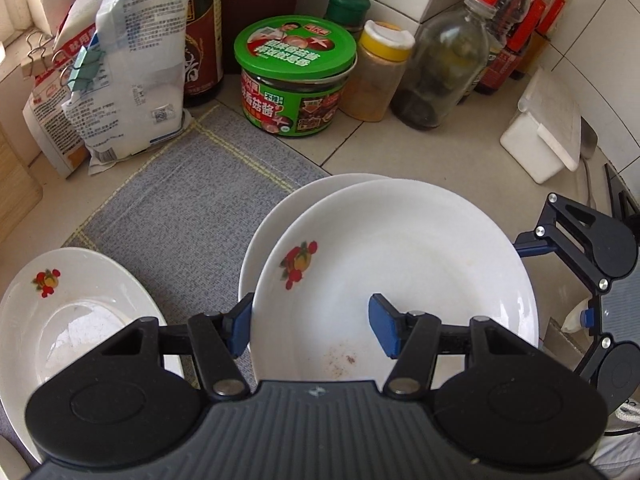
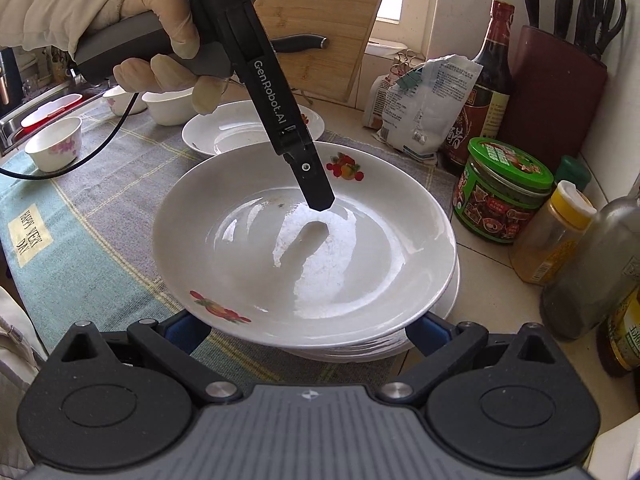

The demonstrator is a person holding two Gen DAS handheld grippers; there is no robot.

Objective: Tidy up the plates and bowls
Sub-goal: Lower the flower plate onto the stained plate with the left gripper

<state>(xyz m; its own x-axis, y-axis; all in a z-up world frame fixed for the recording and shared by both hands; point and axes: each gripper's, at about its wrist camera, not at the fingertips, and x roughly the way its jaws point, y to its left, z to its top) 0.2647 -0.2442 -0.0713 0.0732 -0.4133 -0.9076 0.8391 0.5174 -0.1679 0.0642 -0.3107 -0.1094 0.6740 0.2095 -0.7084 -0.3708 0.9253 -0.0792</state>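
Left gripper (image 1: 316,330): jaws wide apart, set astride the near rim of the top plate (image 1: 420,248), nothing clamped.
Right gripper (image 2: 308,330): blue pads spread wide under the plate stack's edge.
Top plate: tilted on the lower plate (image 1: 280,216).
Third plate (image 2: 240,128): lying apart on the placemat (image 1: 192,216).
Bowls (image 2: 54,144): grouped by the sink.

Readable text around your work area

You can read "GenRobot.AI" down the black left gripper (image 2: 320,204) shaft, and "HAPPY WEEK DAY" on the cream patch (image 2: 30,234) of the near-left blue-grey cloth mat (image 2: 100,220); the far green-lidded jar (image 1: 298,80) carries Chinese print too small to read.
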